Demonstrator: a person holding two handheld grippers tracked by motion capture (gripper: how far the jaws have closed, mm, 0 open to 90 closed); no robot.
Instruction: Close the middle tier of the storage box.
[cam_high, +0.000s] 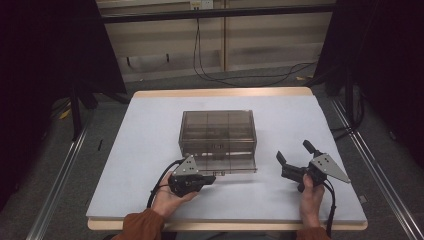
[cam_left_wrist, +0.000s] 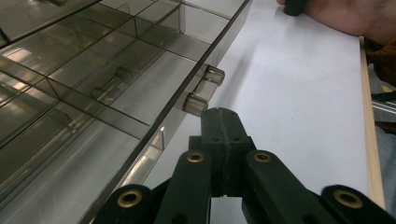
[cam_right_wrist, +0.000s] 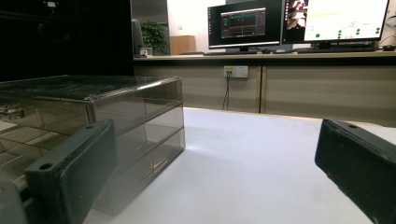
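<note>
Left claw (cam_left_wrist: 219, 116) pressed together beside drawer handle (cam_left_wrist: 204, 88); right claw (cam_high: 295, 155) spread.

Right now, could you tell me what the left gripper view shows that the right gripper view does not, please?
Left gripper view alone: the left gripper with its jaws shut, just short of the drawer handle, and the divided compartments. Right gripper view alone: the right gripper with its jaws wide apart, plus monitors on a desk behind. Both: the smoky clear drawer box and the white table.
</note>
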